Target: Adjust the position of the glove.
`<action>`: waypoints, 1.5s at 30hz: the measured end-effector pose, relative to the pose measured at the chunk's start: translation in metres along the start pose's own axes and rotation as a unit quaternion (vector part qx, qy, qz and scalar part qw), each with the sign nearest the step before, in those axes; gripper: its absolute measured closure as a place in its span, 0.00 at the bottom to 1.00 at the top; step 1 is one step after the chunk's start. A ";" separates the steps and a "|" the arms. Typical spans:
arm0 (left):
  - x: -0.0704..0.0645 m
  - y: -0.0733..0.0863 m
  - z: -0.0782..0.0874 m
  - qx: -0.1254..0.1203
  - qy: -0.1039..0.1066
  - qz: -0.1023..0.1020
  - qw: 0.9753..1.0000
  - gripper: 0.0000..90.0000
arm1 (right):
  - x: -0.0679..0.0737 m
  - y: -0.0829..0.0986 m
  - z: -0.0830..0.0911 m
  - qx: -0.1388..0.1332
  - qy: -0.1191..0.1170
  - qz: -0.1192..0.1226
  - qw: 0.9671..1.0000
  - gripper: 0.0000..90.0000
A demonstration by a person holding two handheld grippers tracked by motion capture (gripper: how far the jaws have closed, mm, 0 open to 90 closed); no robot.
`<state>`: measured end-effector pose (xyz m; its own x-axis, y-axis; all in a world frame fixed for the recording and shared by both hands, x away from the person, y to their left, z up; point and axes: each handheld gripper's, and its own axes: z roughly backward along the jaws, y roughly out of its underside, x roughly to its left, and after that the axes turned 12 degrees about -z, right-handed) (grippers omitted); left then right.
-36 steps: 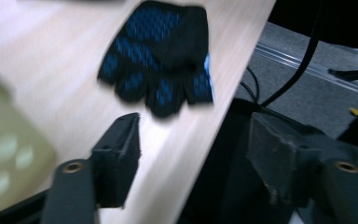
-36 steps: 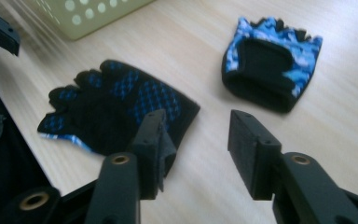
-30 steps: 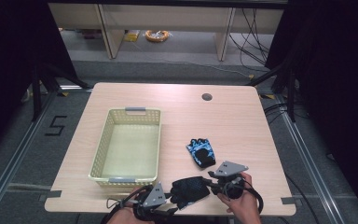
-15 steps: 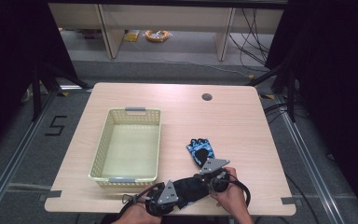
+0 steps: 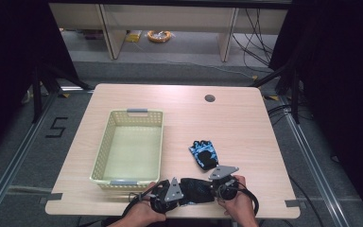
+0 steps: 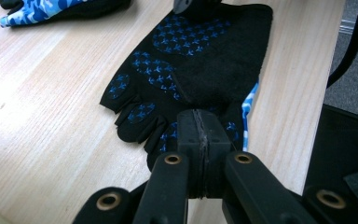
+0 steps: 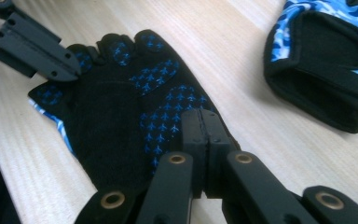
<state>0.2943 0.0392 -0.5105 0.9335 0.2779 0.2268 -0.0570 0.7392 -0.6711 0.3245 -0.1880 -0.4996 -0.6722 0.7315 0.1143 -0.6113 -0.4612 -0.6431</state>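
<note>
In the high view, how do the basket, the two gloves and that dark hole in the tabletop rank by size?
Largest to smallest, as they look from above:
1. The yellow basket, by far.
2. The glove held between the grippers and the glove lying free: they look alike, and the held one is partly covered, so I won't rank them.
3. The dark hole.

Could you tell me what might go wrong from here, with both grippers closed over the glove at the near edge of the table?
1. The palm-up glove lies along the table's near edge; a pull toward the person could drag it off.
2. The left gripper sits at the finger end and the right gripper at the cuff end, jaws together; whether fabric is caught is unclear, so a lift may leave one end behind.
3. The second glove lies close by, so a sweep toward the basket might nudge it.
</note>
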 end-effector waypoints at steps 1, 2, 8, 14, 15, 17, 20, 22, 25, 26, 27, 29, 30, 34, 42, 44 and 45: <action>0.000 0.000 0.000 0.000 0.000 0.000 1.000 0.98 | -0.001 0.000 0.000 0.000 0.001 0.001 1.000 1.00; -0.001 -0.001 -0.002 -0.004 -0.003 0.003 1.000 0.98 | -0.001 0.000 0.000 0.000 0.001 0.001 1.000 1.00; -0.001 -0.004 -0.004 -0.005 -0.003 0.002 1.000 0.97 | -0.003 0.000 0.002 0.012 0.006 -0.025 1.000 1.00; 0.001 -0.004 0.003 -0.011 -0.004 0.002 1.000 0.89 | -0.004 -0.001 0.003 -0.003 0.007 -0.031 0.999 0.93; 0.000 -0.006 0.011 -0.021 -0.001 0.002 1.000 0.84 | -0.006 -0.003 0.008 -0.018 0.010 -0.037 0.999 0.89; -0.001 -0.007 0.018 -0.034 0.002 0.002 0.999 0.82 | -0.006 -0.004 0.011 -0.027 0.016 -0.047 0.998 0.86; -0.004 -0.009 0.037 -0.068 0.001 0.014 0.998 0.75 | -0.018 -0.010 0.022 -0.060 0.043 -0.063 0.995 0.77; -0.004 -0.005 0.049 -0.070 0.007 0.011 0.997 0.69 | -0.027 -0.016 0.024 -0.068 0.067 -0.078 0.992 0.72; -0.006 0.008 0.060 -0.083 0.014 0.048 0.995 0.55 | -0.042 -0.028 0.018 -0.060 0.098 -0.093 0.989 0.68; -0.007 0.011 0.062 -0.083 0.013 0.054 0.995 0.53 | -0.044 -0.031 0.017 -0.053 0.100 -0.100 0.988 0.67; -0.006 0.015 0.063 -0.080 0.013 0.059 0.995 0.50 | -0.047 -0.035 0.013 -0.052 0.102 -0.108 0.987 0.66; -0.005 0.020 0.064 -0.077 0.013 0.069 0.995 0.47 | -0.051 -0.038 0.010 -0.048 0.105 -0.112 0.987 0.64; -0.005 0.024 0.064 -0.075 0.010 0.073 0.994 0.45 | -0.058 -0.045 0.002 -0.037 0.110 -0.128 0.985 0.63; -0.006 0.035 0.063 -0.061 0.012 0.083 0.995 0.43 | -0.069 -0.051 -0.010 -0.036 0.115 -0.133 0.984 0.61; -0.011 0.042 0.066 -0.058 0.002 0.095 0.994 0.37 | -0.072 -0.059 -0.027 -0.020 0.122 -0.162 0.979 0.60; -0.010 0.043 0.066 -0.057 0.003 0.096 0.994 0.35 | -0.073 -0.059 -0.030 -0.017 0.132 -0.167 0.977 0.60; -0.011 0.043 0.066 -0.061 0.005 0.105 0.993 0.35 | -0.073 -0.059 -0.030 -0.017 0.132 -0.167 0.977 0.60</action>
<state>0.2585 0.1085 -0.4959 0.9093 0.4108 0.0669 -0.2070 0.5859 -0.7835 0.4225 -0.1992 -0.4929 -0.3039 0.9444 0.1254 -0.7612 -0.1616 -0.6281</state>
